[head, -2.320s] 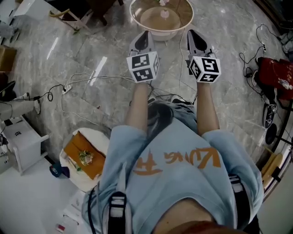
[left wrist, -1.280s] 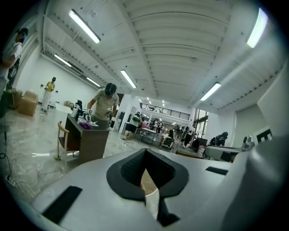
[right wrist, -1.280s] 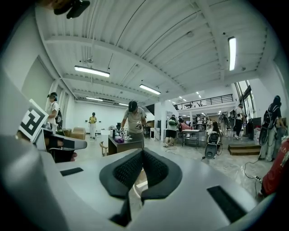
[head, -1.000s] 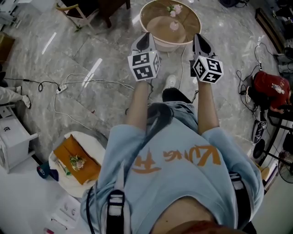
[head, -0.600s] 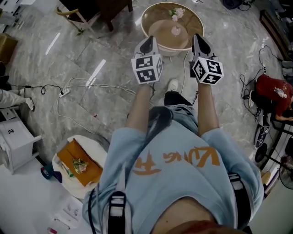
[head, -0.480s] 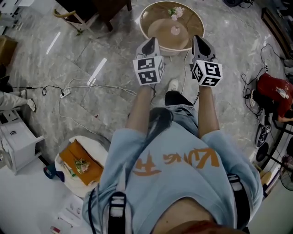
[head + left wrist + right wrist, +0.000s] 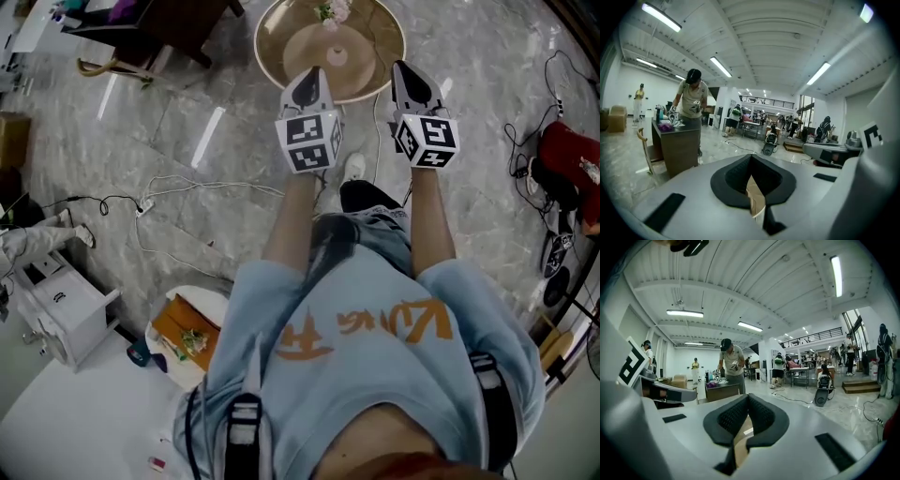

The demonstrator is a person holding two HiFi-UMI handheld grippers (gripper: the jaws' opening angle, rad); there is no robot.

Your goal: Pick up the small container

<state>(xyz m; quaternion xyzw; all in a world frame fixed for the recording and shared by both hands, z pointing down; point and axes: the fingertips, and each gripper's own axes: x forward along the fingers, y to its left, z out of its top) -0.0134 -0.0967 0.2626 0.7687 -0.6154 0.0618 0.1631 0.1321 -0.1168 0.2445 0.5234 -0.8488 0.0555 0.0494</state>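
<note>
The round wooden counter (image 7: pixel 384 37) at 12 o'clock is cut by the head view's top edge, and so is the pink flower piece (image 7: pixel 330 9) on it. The small pale thing (image 7: pixel 335 54) at its middle is too small to name. The left tongs (image 7: pixel 308 77) and right tongs (image 7: pixel 406 71) cover parts of the counter's near rim and hide the hands behind them. At 3 o'clock a red bundle (image 7: pixel 567 155) runs off the right edge. In each gripper view only a tan sliver (image 7: pixel 754 201) (image 7: pixel 740 441) shows under the closed pads.
</note>
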